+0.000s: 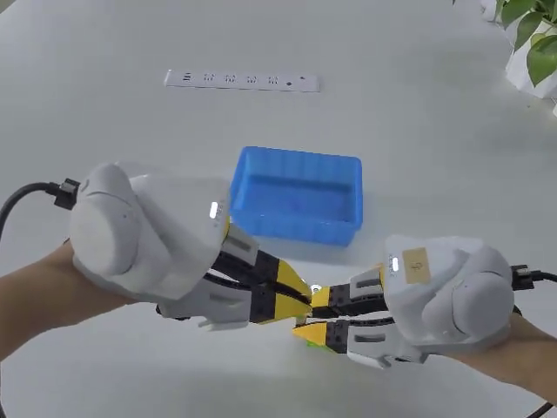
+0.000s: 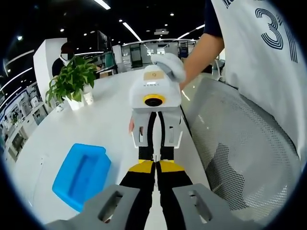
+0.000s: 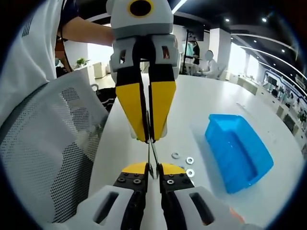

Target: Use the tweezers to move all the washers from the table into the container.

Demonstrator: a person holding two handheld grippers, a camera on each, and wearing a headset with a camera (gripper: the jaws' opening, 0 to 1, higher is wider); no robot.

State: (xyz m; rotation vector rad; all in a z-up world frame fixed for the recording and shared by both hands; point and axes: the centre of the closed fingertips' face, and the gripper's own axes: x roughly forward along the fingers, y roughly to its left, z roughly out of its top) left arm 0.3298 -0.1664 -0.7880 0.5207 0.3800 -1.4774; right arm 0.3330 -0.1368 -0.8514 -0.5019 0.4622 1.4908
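Your right gripper's jaws are closed to a thin slit, their yellow tips pinched on one end of the tweezers. Your left gripper meets it nose to nose. Its long yellow jaws are drawn in just as tight on the other end of the same tweezers, so the thin metal arms run straight from one pair of jaws into the other. In the head view the two grippers meet tip to tip low over the worktop, just in front of the container.

On the writing: the top of your right gripper carries a small tan label with a single figure, too small to read with any certainty. Your white shirt bears a large striped "3" followed by another stroke cut off at the edge, and the smaller letters above it cannot be read.

Three washers lie flat on the worktop just beside the tips of your right jaws, between them and the container. They are small silvery rings with open centres, close together but apart from one another.

The container is a bright blue rectangular tub with low walls and a rounded rim, standing open. I cannot tell whether anything lies inside.

Farther out, a white power strip lies well beyond the tub, a leafy plant stands at the worktop's far corner, and a mesh-backed chair sits beside you.
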